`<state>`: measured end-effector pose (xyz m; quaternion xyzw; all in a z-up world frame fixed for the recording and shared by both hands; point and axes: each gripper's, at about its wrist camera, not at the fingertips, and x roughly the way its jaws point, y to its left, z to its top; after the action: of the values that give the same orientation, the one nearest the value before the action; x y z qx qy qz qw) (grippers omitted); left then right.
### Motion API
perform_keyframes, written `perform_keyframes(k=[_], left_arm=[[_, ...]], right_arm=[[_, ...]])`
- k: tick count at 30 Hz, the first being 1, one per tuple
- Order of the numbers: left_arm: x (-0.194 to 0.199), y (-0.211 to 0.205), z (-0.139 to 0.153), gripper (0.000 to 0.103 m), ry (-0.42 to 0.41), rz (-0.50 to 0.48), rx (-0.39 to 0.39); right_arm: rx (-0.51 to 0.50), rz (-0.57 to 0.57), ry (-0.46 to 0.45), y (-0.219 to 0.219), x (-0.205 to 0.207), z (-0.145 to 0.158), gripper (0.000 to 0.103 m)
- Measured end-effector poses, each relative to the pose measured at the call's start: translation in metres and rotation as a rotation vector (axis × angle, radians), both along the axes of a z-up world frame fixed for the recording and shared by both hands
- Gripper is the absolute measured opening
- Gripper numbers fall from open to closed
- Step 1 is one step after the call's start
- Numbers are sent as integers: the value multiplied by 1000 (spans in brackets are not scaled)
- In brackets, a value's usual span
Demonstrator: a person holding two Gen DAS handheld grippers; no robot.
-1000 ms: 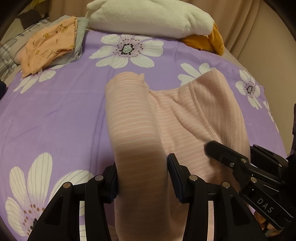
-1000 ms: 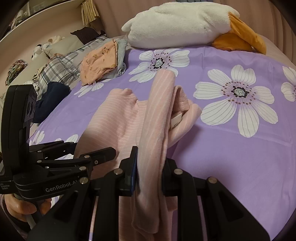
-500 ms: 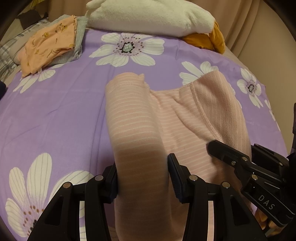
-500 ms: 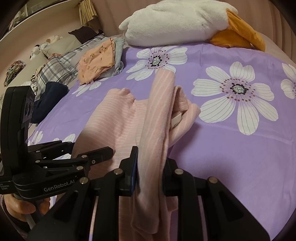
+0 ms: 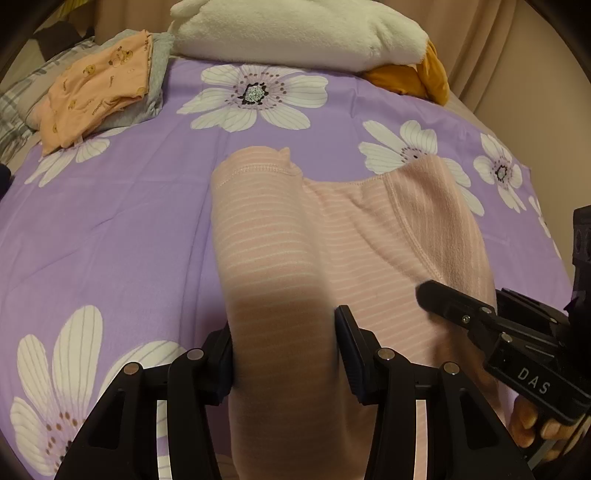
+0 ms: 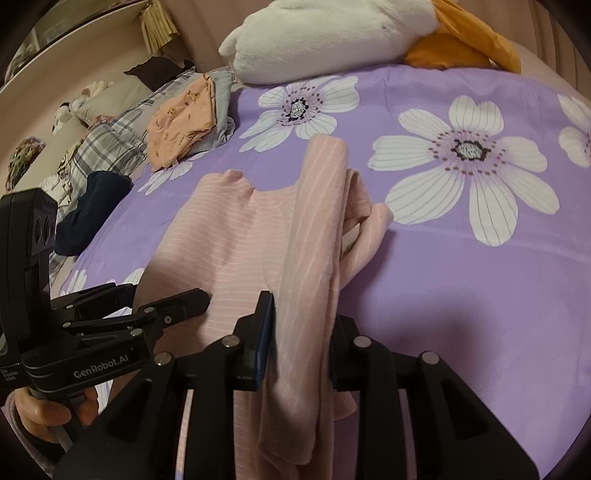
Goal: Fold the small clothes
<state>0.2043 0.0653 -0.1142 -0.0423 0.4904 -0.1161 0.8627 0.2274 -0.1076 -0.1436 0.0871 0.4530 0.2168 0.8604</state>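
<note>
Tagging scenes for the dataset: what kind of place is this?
Most likely a bedroom. The work surface is a bed under a purple floral sheet, with a white plush toy at its far end, plaid bedding alongside, and folded clothes stacked nearby.

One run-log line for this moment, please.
left gripper: shut on pink striped garment | right gripper: jaws opening, garment fold between | purple floral sheet

A bed [image 6: 461,295] covered in a purple sheet printed with large white flowers filled the room's foreground. A white and orange plush toy [image 5: 295,33] lay along its far edge, before beige curtains [image 5: 491,44]. Plaid bedding [image 6: 107,147] sat at the left, under a pale curved shelf [image 6: 74,48]. The light was dim and warm.
</note>
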Motion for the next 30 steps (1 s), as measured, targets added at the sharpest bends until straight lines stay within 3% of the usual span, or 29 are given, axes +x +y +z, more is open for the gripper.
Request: perform_keyframes(k=[12, 30], left_arm=[[-1, 0, -1, 49, -3, 1, 4], [-15, 8, 2, 54, -17, 5, 40]], right_arm=[[130, -65, 88, -25, 0, -10, 36], [206, -140, 151, -46, -7, -17, 45]])
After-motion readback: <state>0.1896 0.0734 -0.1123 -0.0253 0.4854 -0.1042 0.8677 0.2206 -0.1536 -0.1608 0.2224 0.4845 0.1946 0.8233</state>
